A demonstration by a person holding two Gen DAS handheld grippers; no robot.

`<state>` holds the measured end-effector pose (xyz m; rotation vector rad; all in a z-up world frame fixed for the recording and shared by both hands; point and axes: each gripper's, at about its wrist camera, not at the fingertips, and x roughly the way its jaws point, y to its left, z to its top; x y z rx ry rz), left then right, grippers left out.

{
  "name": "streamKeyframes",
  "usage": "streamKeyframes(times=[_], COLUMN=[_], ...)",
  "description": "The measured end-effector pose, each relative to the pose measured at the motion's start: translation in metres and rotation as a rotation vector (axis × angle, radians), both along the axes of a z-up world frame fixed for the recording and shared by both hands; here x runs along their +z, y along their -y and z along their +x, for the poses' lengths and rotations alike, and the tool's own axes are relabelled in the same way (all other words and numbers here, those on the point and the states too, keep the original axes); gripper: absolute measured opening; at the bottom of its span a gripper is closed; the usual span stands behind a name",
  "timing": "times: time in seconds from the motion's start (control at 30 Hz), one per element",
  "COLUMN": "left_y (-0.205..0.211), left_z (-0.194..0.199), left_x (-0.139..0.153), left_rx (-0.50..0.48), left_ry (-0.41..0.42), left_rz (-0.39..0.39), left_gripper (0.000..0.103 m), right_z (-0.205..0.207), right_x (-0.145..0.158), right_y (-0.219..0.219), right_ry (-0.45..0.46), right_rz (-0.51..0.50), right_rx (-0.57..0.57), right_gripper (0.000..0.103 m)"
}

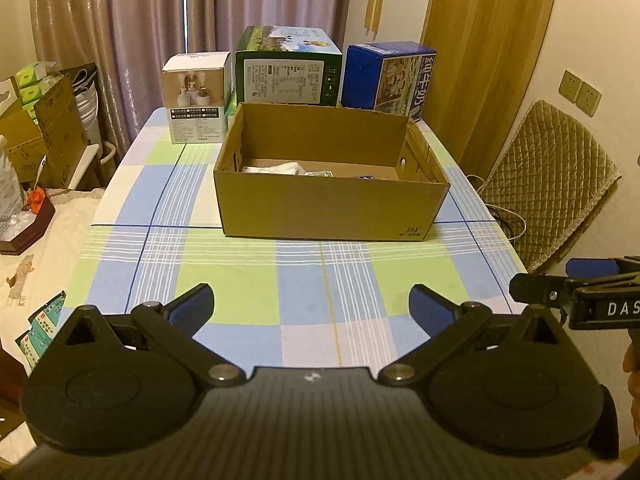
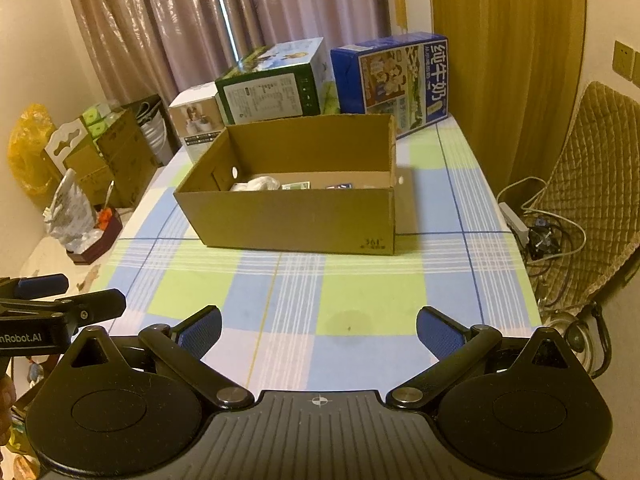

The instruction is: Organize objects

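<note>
Hovering low over the near end of the table, left gripper (image 1: 311, 307) has its blue-padded fingers (image 1: 192, 307) spread wide with nothing between them, only checked tablecloth (image 1: 304, 280) showing in the gap. Right gripper (image 2: 319, 330) likewise spread wide and empty, level with the left one and just beside it; each shows at the edge of the other's view. Open cardboard box (image 1: 332, 204) sits on the cloth at mid-table, well apart from both grippers, long side facing them, small print at its lower right corner. Inside the box, low against the floor: crumpled white item (image 1: 280, 169) toward the left, a small flat card-like item (image 1: 320, 173) beside it, and a small blue item (image 2: 339, 186) further right; details too small to read. Behind the box, along the far edge of the table, three cartons in a row: white product box (image 1: 196, 98) at left, green carton (image 1: 288, 68) in the middle, blue milk carton (image 1: 386, 78) at right with large Chinese characters on its side. Curtains (image 1: 120, 32) hang behind the table. Quilted chair back (image 1: 556, 184) stands right of the table, cables (image 2: 548, 220) and a power strip below it. Left of the table, stacked brown boxes (image 1: 52, 128) and a dark tray (image 1: 32, 224) with a plastic bag.
</note>
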<state>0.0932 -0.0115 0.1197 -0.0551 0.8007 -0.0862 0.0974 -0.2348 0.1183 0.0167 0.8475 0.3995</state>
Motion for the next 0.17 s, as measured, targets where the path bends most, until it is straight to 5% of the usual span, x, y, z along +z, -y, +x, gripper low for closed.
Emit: streamKeyframes(times=[0.17], left_y=[-0.0042], left_z=[-0.0015], left_x=[0.0002], left_rx=[0.003], left_ry=[0.018], left_rz=[-0.033], left_gripper=[0.102], right_z=[0.0], right_x=[0.0003], right_y=[-0.0014], right_ry=[0.004], right_rz=[-0.005], right_rx=[0.002], right_gripper=[0.101])
